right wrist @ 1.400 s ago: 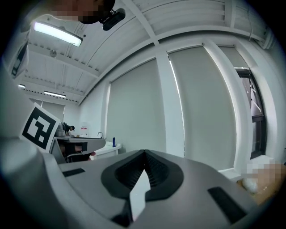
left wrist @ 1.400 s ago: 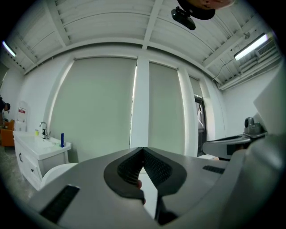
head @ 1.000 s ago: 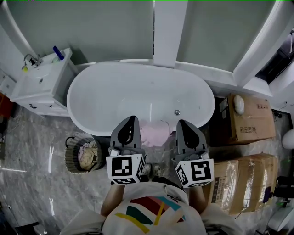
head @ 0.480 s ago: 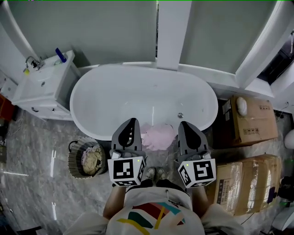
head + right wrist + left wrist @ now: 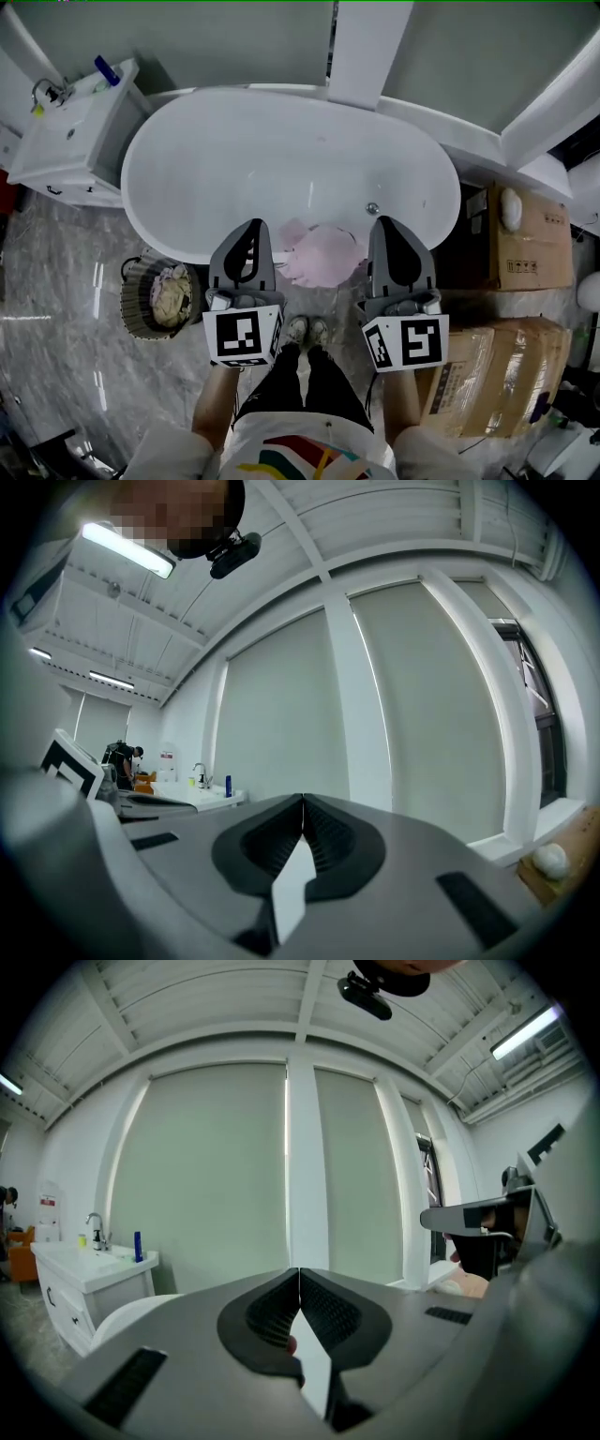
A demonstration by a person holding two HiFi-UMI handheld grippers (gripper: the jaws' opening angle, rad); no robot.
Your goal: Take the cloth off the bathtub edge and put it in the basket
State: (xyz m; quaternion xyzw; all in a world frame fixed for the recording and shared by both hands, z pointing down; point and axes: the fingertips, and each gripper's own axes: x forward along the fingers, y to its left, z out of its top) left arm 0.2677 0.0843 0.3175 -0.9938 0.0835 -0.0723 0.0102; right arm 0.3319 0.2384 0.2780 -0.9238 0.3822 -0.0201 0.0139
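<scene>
Cool, even indoor light fills the room, and a ceiling tube [image 5: 127, 548] glows bright in the right gripper view. The polished floor [image 5: 97, 291] and the bathtub [image 5: 309, 202] carry pale glare streaks. Both gripper views bulge strongly, with straight lines bowed and corners black, and the close foreground is soft.

Left claw [image 5: 251, 228] and right claw [image 5: 387, 225] side by side, well apart, pointing forward about level. Jaws of both pressed together, empty. Left forearm [image 5: 213, 411] and right forearm [image 5: 401, 405] apparently bent close to the body.
</scene>
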